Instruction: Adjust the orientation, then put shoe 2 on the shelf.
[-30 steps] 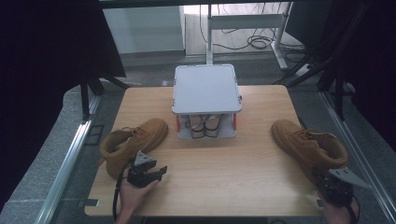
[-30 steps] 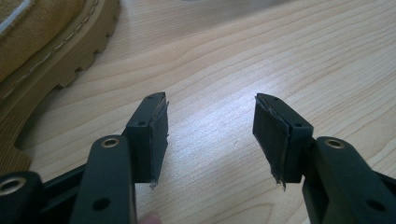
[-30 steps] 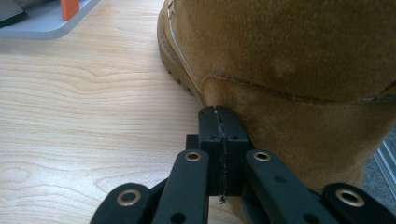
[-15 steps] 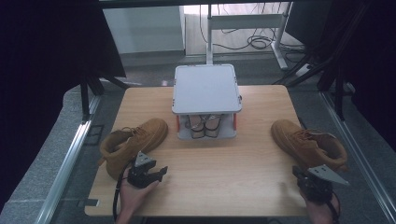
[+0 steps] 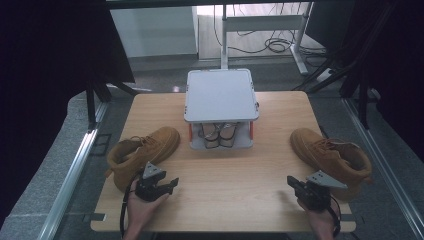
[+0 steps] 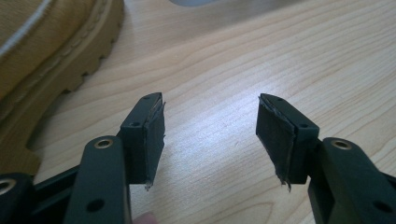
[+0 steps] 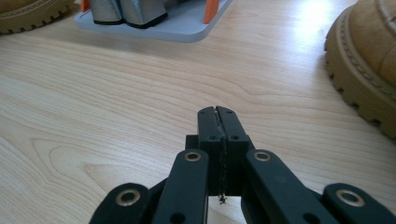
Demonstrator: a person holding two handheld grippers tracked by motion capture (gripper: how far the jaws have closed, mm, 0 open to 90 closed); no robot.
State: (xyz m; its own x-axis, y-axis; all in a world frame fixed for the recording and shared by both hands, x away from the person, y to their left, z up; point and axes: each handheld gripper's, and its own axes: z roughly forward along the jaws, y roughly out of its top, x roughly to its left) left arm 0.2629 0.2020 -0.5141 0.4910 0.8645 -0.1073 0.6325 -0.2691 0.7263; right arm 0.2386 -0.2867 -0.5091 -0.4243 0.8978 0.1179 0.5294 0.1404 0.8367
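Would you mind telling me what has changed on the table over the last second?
The right gripper, shut and empty, has slid leftward from the table's right edge, away from the right boot. The left gripper stayed put beside the left boot; its jaws have just been opening a little, with nothing between them. Both boots and the grey rack have not moved.
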